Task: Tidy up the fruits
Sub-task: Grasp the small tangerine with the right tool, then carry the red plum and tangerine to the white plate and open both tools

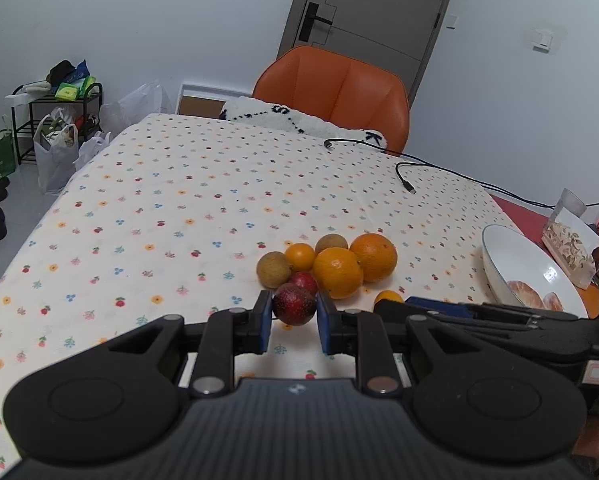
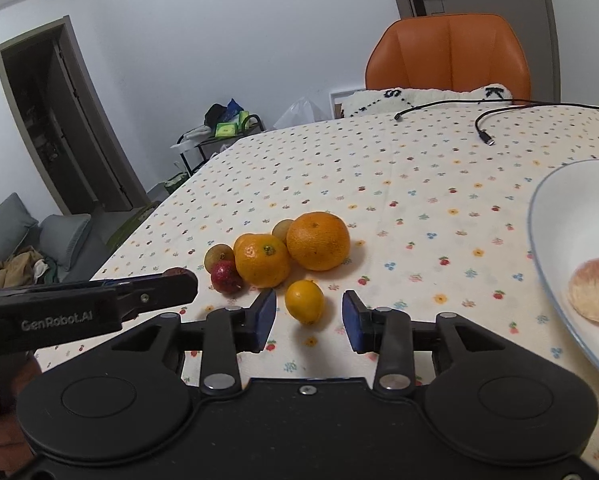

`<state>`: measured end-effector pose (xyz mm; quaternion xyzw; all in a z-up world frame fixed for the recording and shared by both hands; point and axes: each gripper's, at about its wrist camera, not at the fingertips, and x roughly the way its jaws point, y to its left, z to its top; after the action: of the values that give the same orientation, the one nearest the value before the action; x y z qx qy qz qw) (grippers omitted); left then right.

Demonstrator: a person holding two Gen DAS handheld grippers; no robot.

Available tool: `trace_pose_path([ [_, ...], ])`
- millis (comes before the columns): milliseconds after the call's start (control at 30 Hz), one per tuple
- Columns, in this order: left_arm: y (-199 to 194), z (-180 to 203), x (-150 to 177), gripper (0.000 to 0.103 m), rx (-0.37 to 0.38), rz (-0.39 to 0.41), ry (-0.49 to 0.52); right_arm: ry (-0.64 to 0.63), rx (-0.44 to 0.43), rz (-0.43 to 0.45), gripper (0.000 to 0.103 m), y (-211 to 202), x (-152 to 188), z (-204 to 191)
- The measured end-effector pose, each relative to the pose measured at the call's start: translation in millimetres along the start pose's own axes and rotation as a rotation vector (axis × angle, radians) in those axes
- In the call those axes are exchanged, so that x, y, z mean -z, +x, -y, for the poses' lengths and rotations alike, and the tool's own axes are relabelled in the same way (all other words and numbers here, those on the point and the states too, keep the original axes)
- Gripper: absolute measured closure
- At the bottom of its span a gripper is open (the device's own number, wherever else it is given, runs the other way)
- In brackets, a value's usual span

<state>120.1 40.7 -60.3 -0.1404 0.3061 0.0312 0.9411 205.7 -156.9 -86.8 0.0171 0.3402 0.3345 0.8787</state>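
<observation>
- The left tongs (image 1: 293, 322) sit around a dark red round fruit (image 1: 294, 304), with a blue pad on each side. The pads look tight on it or very close, so I judge it is gripped or just about to be.
- The right tongs (image 2: 309, 320) are wide apart with nothing held. A small yellow-orange fruit (image 2: 304, 301) lies on the cloth between the two pads, not touching them.
- The bench (image 1: 159, 200) wears a soft cream cloth with tiny flower and cherry prints.
- The pile is close by: a second red fruit (image 1: 304, 282), two dull brown round fruits (image 1: 273, 269), a small orange one (image 1: 299, 257), and two big oranges (image 1: 337, 272) with bumpy, shiny skin. They all touch each other.
- To the right stands a smooth white bowl (image 1: 499, 256) with a thin blue rim. It holds peeled, pale orange pieces (image 2: 597, 294).
- I think the job is only starting, since almost all the fruit is in one pile on the cloth.
- Farther off lie a thin black cable (image 1: 405, 176) and a smooth orange chair (image 1: 331, 88).
</observation>
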Motion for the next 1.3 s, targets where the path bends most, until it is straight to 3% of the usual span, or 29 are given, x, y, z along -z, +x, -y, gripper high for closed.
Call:
trace_pose_path([
  [67, -0.3, 1.1, -1.2, 0.081, 0.004, 0.002, 0.001, -0.010, 0.006, -0.007, 0.066, 4.6, 0.8, -1.6],
  [133, -0.6, 4.0, -2.6, 0.081, 0.012, 0.005, 0.006, 0.007, 0.007, -0.010, 0.082, 7.1, 1.4, 0.2],
  [533, 3.7, 43.7, -9.6, 0.081, 0.092, 0.017, 0.048, 0.087, 0.023, 0.068, 0.082, -40.3, -3.9, 22.2],
  [1300, 18.8, 123.2, -16.2, 0.081, 0.245, 0.023, 0.154, 0.190, 0.221, 0.186, 0.082, -115.1, 10.2, 88.0],
])
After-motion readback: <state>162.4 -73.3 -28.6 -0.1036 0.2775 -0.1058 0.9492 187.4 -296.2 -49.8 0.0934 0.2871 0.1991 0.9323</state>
